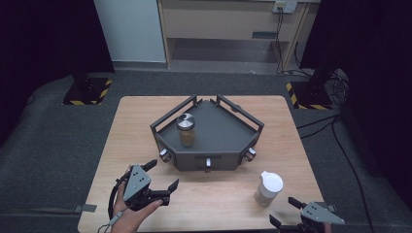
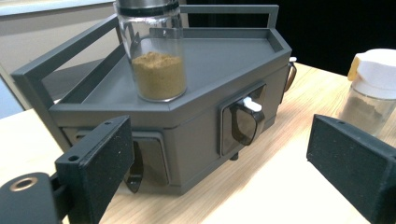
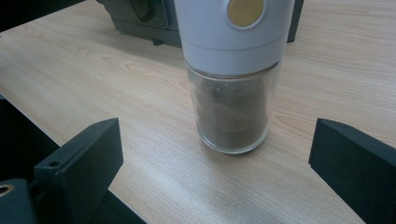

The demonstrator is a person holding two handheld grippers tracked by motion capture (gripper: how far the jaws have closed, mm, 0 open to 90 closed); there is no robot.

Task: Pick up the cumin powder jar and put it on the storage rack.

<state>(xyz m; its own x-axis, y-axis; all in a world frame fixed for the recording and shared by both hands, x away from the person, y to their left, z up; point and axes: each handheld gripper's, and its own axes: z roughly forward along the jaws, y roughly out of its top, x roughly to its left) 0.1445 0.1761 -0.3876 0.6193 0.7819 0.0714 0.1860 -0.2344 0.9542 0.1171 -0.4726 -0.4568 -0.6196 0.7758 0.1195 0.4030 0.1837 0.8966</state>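
Note:
A dark grey angular rack (image 1: 218, 138) (image 2: 224, 60) stands in the middle of the wooden table. On its top tray stands a glass jar of tan powder with a metal lid (image 1: 186, 129) (image 2: 156, 60). A second glass jar with a white cap (image 1: 268, 188) (image 3: 231, 84) (image 2: 373, 88) stands on the table to the rack's front right. My left gripper (image 1: 162, 175) (image 2: 224, 168) is open near the rack's front left, holding nothing. My right gripper (image 1: 285, 212) (image 3: 215, 163) is open just in front of the white-capped jar, its jaws apart from it.
The rack has small knobbed drawers on its front faces (image 1: 208, 163) (image 2: 243, 121). Its rails (image 1: 172, 114) rise around the tray. The table edge (image 1: 194, 229) is close to both grippers. Grey carpet and a cabinet (image 1: 228, 19) lie beyond the table.

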